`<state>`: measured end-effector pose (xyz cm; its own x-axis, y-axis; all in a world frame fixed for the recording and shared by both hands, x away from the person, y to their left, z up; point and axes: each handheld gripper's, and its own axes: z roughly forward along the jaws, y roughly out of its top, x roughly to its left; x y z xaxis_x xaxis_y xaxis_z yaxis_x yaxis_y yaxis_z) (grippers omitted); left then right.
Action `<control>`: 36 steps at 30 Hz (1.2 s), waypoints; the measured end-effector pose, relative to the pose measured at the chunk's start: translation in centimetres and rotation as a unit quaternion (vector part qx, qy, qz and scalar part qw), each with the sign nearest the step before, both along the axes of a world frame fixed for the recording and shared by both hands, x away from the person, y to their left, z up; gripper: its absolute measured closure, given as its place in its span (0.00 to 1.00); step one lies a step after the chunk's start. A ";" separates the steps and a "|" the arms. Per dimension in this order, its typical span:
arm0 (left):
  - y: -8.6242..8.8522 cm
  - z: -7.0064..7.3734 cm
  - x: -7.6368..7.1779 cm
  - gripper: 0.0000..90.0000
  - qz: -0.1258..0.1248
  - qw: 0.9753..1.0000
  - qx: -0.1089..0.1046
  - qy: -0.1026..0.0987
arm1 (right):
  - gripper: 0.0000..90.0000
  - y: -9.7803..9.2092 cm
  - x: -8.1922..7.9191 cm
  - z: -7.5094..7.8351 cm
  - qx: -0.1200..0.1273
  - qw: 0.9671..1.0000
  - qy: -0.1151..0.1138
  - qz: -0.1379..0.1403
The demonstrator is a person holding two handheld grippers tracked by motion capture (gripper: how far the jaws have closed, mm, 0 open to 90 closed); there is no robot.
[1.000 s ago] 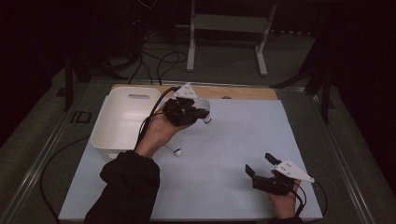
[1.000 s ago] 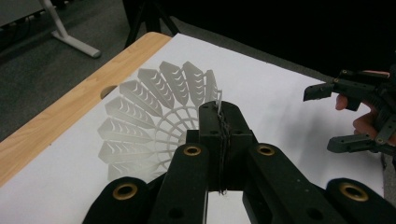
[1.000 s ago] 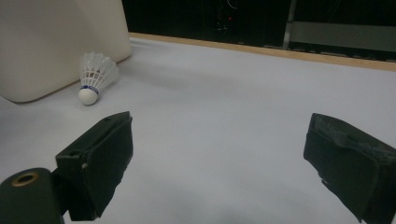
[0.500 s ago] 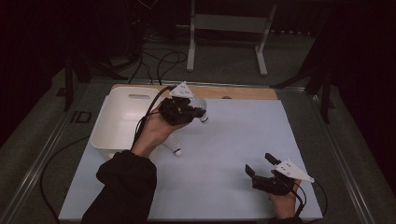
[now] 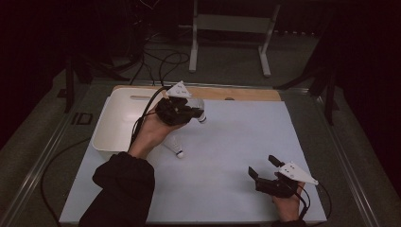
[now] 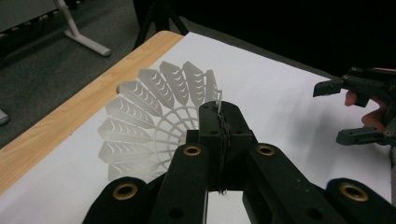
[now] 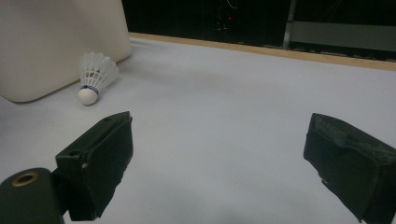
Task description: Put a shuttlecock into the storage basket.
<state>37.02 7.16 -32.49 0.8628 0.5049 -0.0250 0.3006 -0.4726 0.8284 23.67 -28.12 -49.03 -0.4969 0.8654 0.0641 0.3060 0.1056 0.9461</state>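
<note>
Gripping shuttlecock [image 6: 154, 121] skirt edge | left tool [image 6: 219, 116] clenched | right tool [image 7: 219, 163] released, apparently idle

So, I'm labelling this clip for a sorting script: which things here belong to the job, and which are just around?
In the job:
left gripper, shut on held shuttlecock
second shuttlecock on the mat
white bin

Just around:
right gripper, open, idle
metal stand
floor cables

A white-covered table [image 5: 227, 189] carries a white tray [image 5: 116, 124] at its far left corner and a shuttlecock [image 5: 176, 147] beside it.
</note>
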 end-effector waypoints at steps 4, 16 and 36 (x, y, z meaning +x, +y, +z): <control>0.4 0.1 0.0 1.00 0.003 1.000 -0.001 -0.002 | 0.09 0.0 0.0 0.0 -0.002 1.000 0.001 0.002; 1.4 0.5 -0.2 1.00 0.013 1.000 -0.001 -0.006 | 0.09 0.0 0.0 0.0 -0.001 1.000 0.000 0.002; 3.0 0.8 -0.3 1.00 0.029 1.000 0.001 -0.007 | 0.09 0.0 0.0 0.0 -0.001 1.000 0.001 0.002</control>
<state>36.73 10.17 -31.68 0.8327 0.5536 -0.0124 0.3155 -0.4558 0.8323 23.63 -28.08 -49.02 -0.4999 0.8638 0.0626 0.3073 0.1093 0.9453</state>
